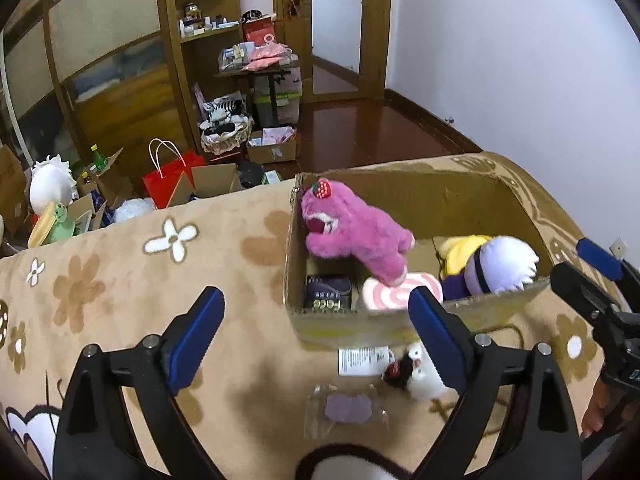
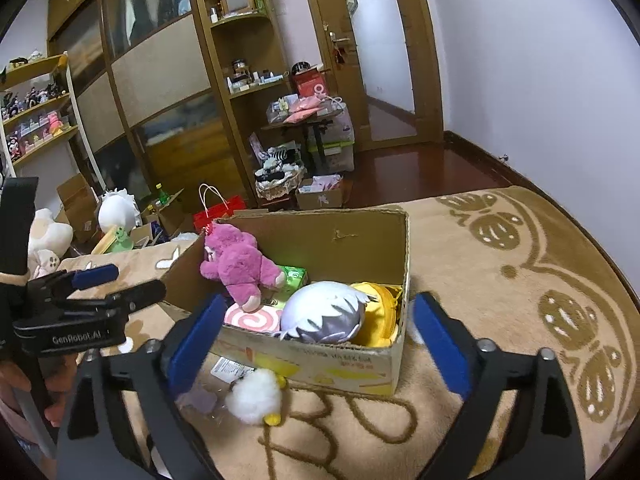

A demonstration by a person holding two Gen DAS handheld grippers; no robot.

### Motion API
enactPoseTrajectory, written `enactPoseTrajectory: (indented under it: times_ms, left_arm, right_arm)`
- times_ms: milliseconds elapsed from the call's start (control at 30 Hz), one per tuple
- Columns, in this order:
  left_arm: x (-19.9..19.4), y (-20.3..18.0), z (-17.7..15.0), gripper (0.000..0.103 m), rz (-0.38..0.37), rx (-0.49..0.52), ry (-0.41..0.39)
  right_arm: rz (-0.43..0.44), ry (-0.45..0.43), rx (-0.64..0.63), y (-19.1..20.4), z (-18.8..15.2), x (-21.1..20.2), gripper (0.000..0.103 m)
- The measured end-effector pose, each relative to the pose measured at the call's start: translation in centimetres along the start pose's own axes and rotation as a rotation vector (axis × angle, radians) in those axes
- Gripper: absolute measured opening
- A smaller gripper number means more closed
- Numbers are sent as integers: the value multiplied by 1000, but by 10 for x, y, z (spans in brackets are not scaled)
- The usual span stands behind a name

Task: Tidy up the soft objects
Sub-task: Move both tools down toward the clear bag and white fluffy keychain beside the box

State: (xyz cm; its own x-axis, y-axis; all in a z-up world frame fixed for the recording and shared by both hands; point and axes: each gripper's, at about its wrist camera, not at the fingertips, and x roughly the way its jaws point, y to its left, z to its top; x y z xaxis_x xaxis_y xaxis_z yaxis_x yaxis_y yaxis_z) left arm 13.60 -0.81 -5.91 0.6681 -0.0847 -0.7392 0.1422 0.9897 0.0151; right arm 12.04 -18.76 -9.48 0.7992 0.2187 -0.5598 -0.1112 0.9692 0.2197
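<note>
A cardboard box [image 1: 404,330] [image 2: 340,364] stands on the flowered tan blanket. In it lie a pink plush bear [image 1: 352,236] [image 2: 240,266], a white-haired plush doll in yellow [image 1: 502,264] [image 2: 324,312] and a pink swirl cushion [image 1: 396,290] [image 2: 252,320]. A small white fluffy toy [image 1: 424,376] [image 2: 256,396] lies on the blanket just in front of the box. My left gripper [image 1: 316,332] is open and empty, above the blanket before the box. My right gripper [image 2: 316,344] is open and empty, facing the box front.
A clear packet with a purple piece [image 1: 348,410] and a white label [image 1: 362,360] lie by the fluffy toy. Beyond the blanket's edge the floor holds a red paper bag [image 1: 172,176], open cartons, plush toys and shelves.
</note>
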Motion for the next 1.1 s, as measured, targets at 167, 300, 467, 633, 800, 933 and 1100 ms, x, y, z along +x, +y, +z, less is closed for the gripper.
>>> enactPoseTrajectory:
  times_ms: [167,300,467,633,800,933,1100]
  left_arm:
    - [-7,5,-6,95,6,-19,29]
    - [-9,10,-9,96,-23,-44,84]
    - [-4,13,-18,96,-14,-57,144]
    - [10,15,-24,96,-17,-76,196]
    - [27,16,-28,96,-37,-99,253]
    - [40,19,-32,96,-53,-128,291]
    - [59,20,-37,96,-49,-138,353]
  right_arm:
    - [-1,5,-10,6,-4,-10,103]
    - [0,18,-24,12,-8,-15,103]
    - [3,40,-48,20,-16,-17,103]
    - [8,76,-70,28,-26,-10,103]
    - [12,122,-80,30,-36,5,103]
    - [9,164,-91,30,-46,19,103]
    - [24,219,-94,29,-58,41,103]
